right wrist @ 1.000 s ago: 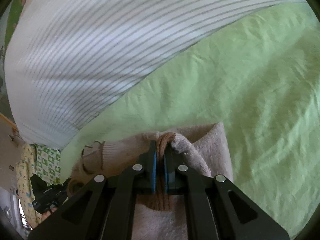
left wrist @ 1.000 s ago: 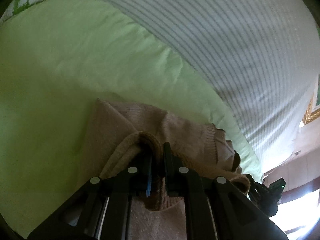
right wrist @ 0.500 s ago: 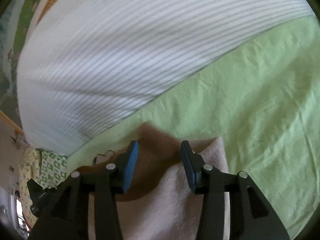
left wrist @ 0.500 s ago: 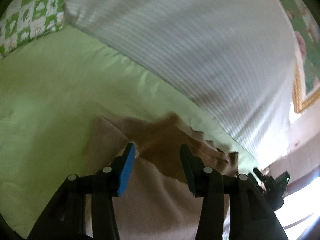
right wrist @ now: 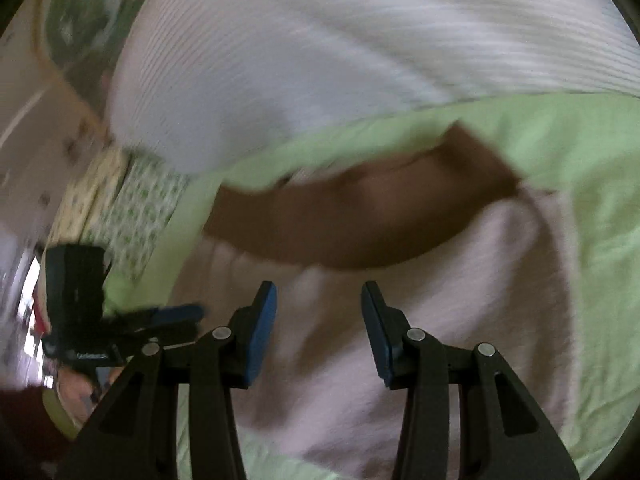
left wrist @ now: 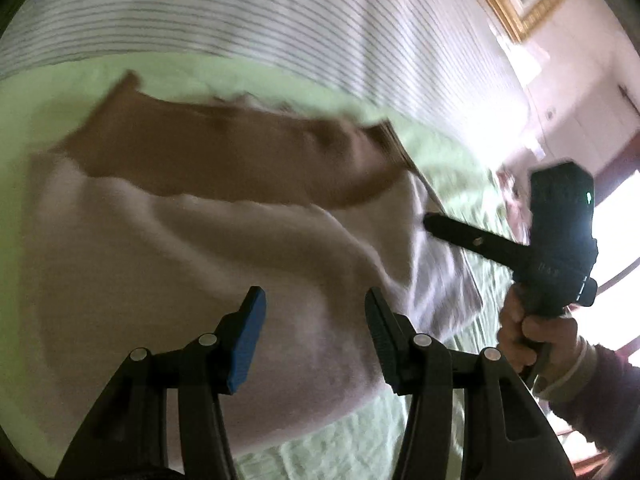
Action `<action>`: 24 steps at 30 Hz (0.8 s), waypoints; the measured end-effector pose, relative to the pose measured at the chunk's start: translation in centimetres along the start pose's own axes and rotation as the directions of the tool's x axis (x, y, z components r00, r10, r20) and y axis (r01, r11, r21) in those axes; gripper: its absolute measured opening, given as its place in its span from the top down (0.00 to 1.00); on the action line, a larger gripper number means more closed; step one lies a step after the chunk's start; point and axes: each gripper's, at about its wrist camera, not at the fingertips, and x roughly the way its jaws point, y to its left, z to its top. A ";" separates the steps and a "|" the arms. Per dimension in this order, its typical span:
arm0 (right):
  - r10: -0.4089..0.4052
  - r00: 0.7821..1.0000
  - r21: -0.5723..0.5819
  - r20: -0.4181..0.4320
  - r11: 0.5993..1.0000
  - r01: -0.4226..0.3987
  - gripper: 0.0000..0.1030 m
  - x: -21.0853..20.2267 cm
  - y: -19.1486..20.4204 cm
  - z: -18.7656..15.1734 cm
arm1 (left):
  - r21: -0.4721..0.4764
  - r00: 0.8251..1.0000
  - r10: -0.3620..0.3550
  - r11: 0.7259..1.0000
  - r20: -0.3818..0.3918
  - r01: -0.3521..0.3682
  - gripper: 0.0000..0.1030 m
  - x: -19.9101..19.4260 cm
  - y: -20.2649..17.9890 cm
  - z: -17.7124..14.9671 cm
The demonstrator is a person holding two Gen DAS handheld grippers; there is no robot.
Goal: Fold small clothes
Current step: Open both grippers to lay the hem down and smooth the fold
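A small pinkish-beige knitted garment [left wrist: 180,272] lies on the green bedsheet [left wrist: 48,92], with a darker brown band [left wrist: 224,156] along its far edge. My left gripper [left wrist: 314,316] is open and empty above the garment's near part. My right gripper [right wrist: 318,312] is open and empty above the same garment [right wrist: 440,320], whose brown band [right wrist: 340,220] lies beyond the fingertips. The right gripper also shows in the left wrist view [left wrist: 436,228], held in a hand at the garment's right edge. The left gripper shows in the right wrist view [right wrist: 188,314] at the left. Both views are blurred.
A white striped blanket [left wrist: 240,12] lies behind the garment; it also shows in the right wrist view [right wrist: 320,48]. A green-and-white checked cloth [right wrist: 136,216] is at the left. A gold picture frame [left wrist: 516,8] and a bright window [left wrist: 616,240] are at the right.
Both grippers were shut on the garment's folded edge one second ago. They opened, let it go and pulled back. The garment now lies flat on the sheet.
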 end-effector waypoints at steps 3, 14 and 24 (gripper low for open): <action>0.063 0.991 -0.034 -0.117 0.997 -0.067 0.56 2.7 0.6 -0.8 | 0.058 0.999 0.028 0.998 -0.031 -0.026 0.49 1.7 -0.4 0.2; -0.129 0.987 -0.136 -0.099 0.984 0.115 0.58 9.0 -2.2 2.4 | -0.056 0.969 0.244 0.969 0.044 -0.242 0.63 3.5 7.4 5.8; -0.449 0.882 0.181 0.141 0.888 0.423 0.63 4.3 -10.5 5.2 | -0.250 0.948 0.293 0.934 0.124 -0.256 0.92 0.5 15.1 6.6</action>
